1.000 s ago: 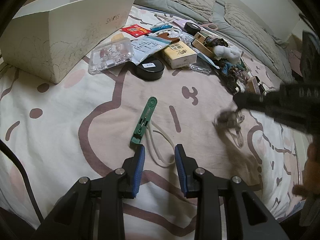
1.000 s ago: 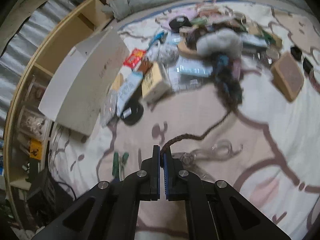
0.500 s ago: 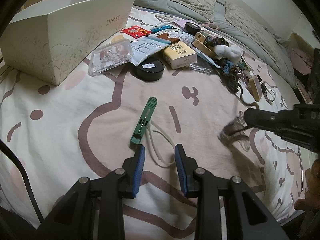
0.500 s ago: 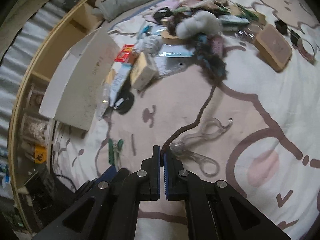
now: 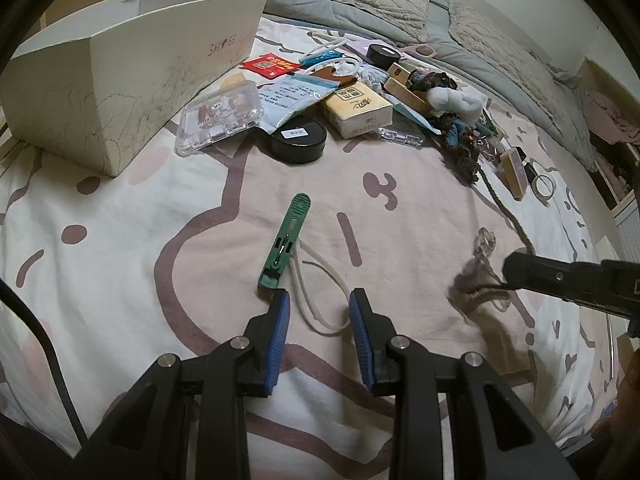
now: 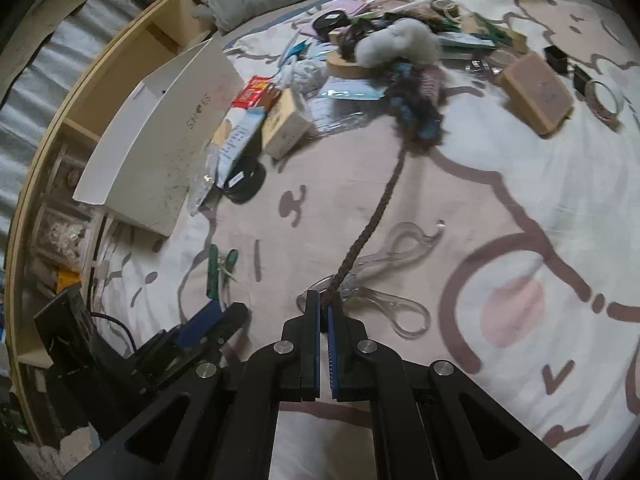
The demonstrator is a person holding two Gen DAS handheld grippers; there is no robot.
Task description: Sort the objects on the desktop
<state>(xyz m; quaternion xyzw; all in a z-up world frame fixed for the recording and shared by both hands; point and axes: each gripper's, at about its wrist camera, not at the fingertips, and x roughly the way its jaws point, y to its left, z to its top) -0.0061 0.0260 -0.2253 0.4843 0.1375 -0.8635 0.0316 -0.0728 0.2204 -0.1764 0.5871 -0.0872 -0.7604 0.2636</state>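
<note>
Two jaws: my right gripper (image 6: 324,300) is clenched on the end of a brown braided cord (image 6: 384,200); my left gripper (image 5: 318,312) stands parted and empty, just short of a green clip (image 5: 286,240) and a white loop (image 5: 320,280).
Cord's place: it runs taut across the bed sheet (image 6: 520,208) from my right jaws back to a fuzzy dark bundle (image 6: 416,108) in the clutter.
Under the cord: clear scissors (image 6: 384,280) lie on the sheet, close by my right tips.
Handling: I judge the cord light, soft and limp; it will trail and may drag the bundle or snag the scissors.
Hold: the pinch at the very end looks thin; taking it nearer the bundle would carry more weight.
Destination: the white shoe box (image 5: 120,64) stands open, well apart to the left.
</note>
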